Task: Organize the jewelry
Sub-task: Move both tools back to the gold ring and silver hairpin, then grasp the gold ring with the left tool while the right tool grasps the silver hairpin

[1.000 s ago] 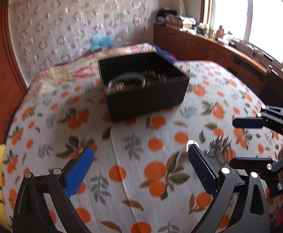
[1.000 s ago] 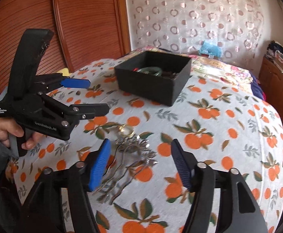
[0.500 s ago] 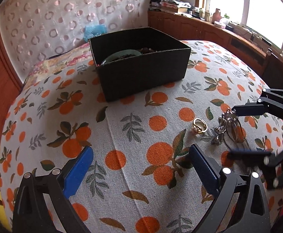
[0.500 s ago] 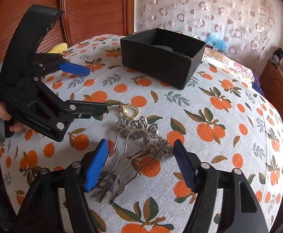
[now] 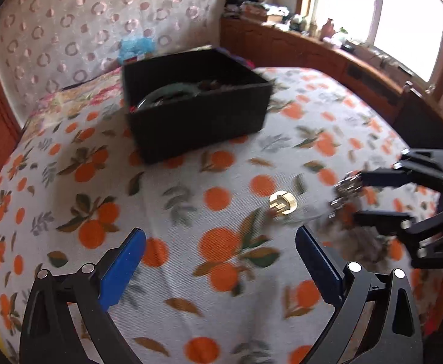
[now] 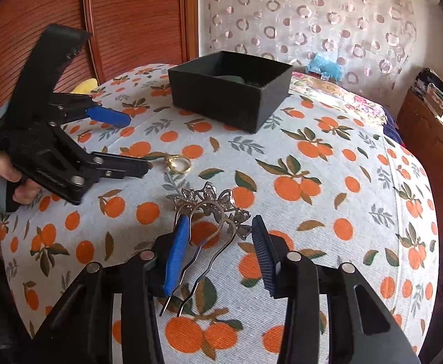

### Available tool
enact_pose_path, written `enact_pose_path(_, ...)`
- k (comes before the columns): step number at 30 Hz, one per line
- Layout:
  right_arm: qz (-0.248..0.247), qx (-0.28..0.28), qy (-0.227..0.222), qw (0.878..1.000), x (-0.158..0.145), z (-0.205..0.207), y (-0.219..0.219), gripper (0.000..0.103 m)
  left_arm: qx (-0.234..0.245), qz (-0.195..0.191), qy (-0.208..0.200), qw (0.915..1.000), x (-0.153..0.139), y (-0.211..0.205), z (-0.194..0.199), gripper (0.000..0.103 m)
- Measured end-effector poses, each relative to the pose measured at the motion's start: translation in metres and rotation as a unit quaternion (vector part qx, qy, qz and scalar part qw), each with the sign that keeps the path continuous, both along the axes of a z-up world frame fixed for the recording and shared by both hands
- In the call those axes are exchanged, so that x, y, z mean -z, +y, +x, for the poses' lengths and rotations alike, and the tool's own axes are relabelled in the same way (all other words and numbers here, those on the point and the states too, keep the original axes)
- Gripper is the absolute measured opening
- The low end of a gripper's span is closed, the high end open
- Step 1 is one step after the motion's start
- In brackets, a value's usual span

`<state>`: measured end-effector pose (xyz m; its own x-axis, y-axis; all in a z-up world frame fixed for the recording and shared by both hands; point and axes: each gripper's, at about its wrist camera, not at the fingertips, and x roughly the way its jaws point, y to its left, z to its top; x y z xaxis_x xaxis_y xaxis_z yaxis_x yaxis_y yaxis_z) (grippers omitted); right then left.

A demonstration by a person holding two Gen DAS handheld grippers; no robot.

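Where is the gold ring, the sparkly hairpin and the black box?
ring (image 5: 282, 202), left wrist view, on its gold band
hairpin (image 6: 212, 201), right wrist view, on its silver flowery top
box (image 6: 221, 103), right wrist view, on its near outer wall

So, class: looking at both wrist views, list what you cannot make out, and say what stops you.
- Contents of the black box: in the right wrist view its walls hide most of them.
- The same contents in the left wrist view: motion blur leaves only a green bangle readable.
- Gold ring: blurred, detail lost.
- Silver hair comb: in the right wrist view, whether the right gripper touches it is unclear.
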<state>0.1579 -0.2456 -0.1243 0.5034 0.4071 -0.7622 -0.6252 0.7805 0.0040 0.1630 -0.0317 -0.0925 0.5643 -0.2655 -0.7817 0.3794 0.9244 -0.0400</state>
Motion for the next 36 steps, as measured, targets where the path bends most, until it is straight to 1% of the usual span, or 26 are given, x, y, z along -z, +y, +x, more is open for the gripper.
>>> enact_pose_path(3, 0.008, 0.006, 0.007, 1.000, 0.001, 0.003, -0.005, 0.045, 0.014, -0.007, -0.013, 0.9998, -0.006, -0.012, -0.004, 0.095)
enact_pose_path(5, 0.009, 0.008, 0.004, 1.000, 0.000, 0.003, -0.007, 0.044, 0.022, -0.010, -0.015, 0.9996, -0.007, -0.018, -0.004, 0.089)
enact_pose_path(6, 0.010, 0.009, 0.003, 1.000, 0.000, 0.002, -0.009, 0.032, 0.025, -0.008, -0.014, 0.9996, -0.006, -0.022, -0.003, 0.080)
enact_pose_path(7, 0.013, 0.011, 0.000, 1.000, -0.001, 0.003, -0.010, 0.030, 0.027, -0.006, -0.013, 0.9995, -0.004, -0.026, -0.002, 0.071)
enact_pose_path(8, 0.017, 0.013, 0.000, 1.000, -0.003, 0.003, -0.012, 0.028, 0.030, -0.004, -0.012, 0.9995, -0.003, -0.028, -0.001, 0.068)
enact_pose_path(10, 0.018, 0.015, -0.003, 1.000, -0.004, 0.004, -0.014, 0.018, 0.037, 0.001, -0.008, 0.9993, 0.001, -0.035, 0.002, 0.060)
enact_pose_path(13, 0.018, 0.017, -0.002, 1.000, -0.004, 0.006, -0.016, 0.012, 0.042, 0.006, -0.005, 0.9991, 0.004, -0.039, 0.004, 0.053)
enact_pose_path(14, 0.019, 0.017, -0.001, 1.000, -0.004, 0.007, -0.016, 0.012, 0.043, 0.006, -0.008, 0.9990, 0.005, -0.039, 0.001, 0.051)
enact_pose_path(16, 0.022, 0.018, 0.000, 1.000, -0.005, 0.007, -0.018, 0.012, 0.046, 0.003, -0.008, 0.9989, 0.005, -0.040, 0.001, 0.037)
enact_pose_path(17, 0.025, 0.017, 0.000, 1.000, -0.006, 0.007, -0.019, 0.012, 0.048, 0.002, -0.008, 0.9988, 0.004, -0.040, 0.001, 0.033)
enact_pose_path(18, 0.027, 0.016, 0.000, 0.999, -0.007, 0.007, -0.020, 0.012, 0.049, 0.002, -0.008, 0.9987, 0.004, -0.040, 0.000, 0.024)
enact_pose_path(19, 0.029, 0.015, -0.001, 0.999, -0.007, 0.007, -0.020, 0.012, 0.051, 0.003, -0.009, 0.9987, 0.005, -0.041, 0.000, 0.017)
enact_pose_path(20, 0.031, 0.016, -0.002, 0.999, -0.008, 0.007, -0.021, 0.012, 0.051, 0.005, -0.011, 0.9986, 0.005, -0.042, 0.000, 0.016)
enact_pose_path(21, 0.033, 0.014, -0.003, 0.999, -0.008, 0.006, -0.021, 0.013, 0.051, 0.002, -0.012, 0.9986, 0.004, -0.042, 0.000, 0.012)
enact_pose_path(22, 0.034, 0.012, -0.003, 0.999, -0.008, 0.006, -0.021, 0.016, 0.050, -0.002, -0.014, 0.9986, 0.003, -0.041, -0.001, 0.011)
enact_pose_path(23, 0.035, 0.010, -0.003, 0.999, -0.008, 0.007, -0.020, 0.021, 0.048, -0.003, -0.014, 0.9987, 0.003, -0.040, -0.001, 0.011)
enact_pose_path(24, 0.035, 0.007, -0.001, 0.999, -0.008, 0.007, -0.019, 0.037, 0.046, -0.003, -0.015, 0.9988, 0.002, -0.039, -0.001, 0.011)
enact_pose_path(25, 0.037, 0.004, 0.001, 0.999, -0.007, 0.008, -0.019, 0.047, 0.045, -0.002, -0.017, 0.9989, 0.002, -0.039, -0.002, 0.011)
enact_pose_path(28, 0.033, 0.000, 0.005, 0.999, -0.005, 0.012, -0.016, 0.047, 0.041, -0.001, -0.024, 0.9989, 0.000, -0.037, -0.004, 0.011)
enact_pose_path(33, 0.021, -0.003, 0.029, 0.999, 0.004, 0.020, -0.011, 0.045, 0.034, -0.013, -0.035, 0.9987, -0.007, -0.033, -0.009, 0.011)
enact_pose_path(35, 0.018, -0.005, 0.024, 1.000, 0.005, 0.020, -0.008, 0.041, 0.032, -0.018, -0.040, 0.9985, -0.010, -0.031, -0.012, 0.011)
enact_pose_path(36, 0.016, -0.005, 0.023, 1.000, 0.005, 0.020, -0.008, 0.031, 0.031, -0.020, -0.043, 0.9984, -0.012, -0.031, -0.013, 0.011)
